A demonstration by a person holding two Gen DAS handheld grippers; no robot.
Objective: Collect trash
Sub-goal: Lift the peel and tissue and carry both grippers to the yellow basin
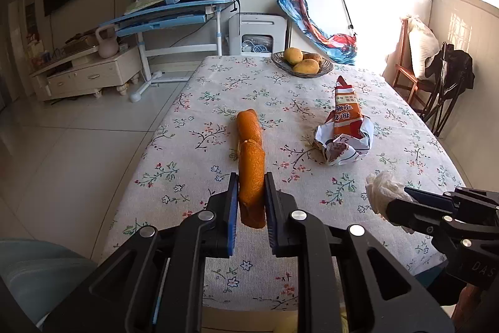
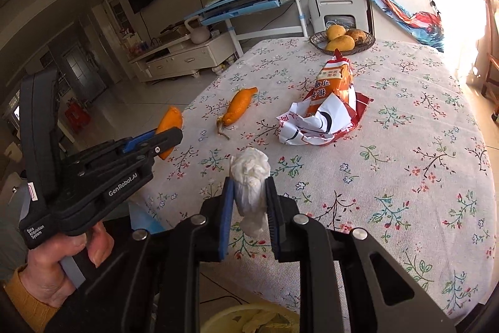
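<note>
My left tongs [image 1: 251, 198] grip an orange peel [image 1: 251, 177] at lower centre of the frame. My right tongs [image 2: 249, 197] clench a tissue [image 2: 250, 177] above the worktop [image 2: 389, 177]. Another peel [image 2: 238, 106] and a wrapper [image 2: 324, 111] lie mid-frame.

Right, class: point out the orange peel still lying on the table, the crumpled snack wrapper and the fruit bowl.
orange peel [image 2: 238, 106], right wrist view, middle of the peel.
snack wrapper [image 2: 324, 117], right wrist view, crumpled white part.
fruit bowl [image 1: 324, 71], left wrist view, right rim.
</note>
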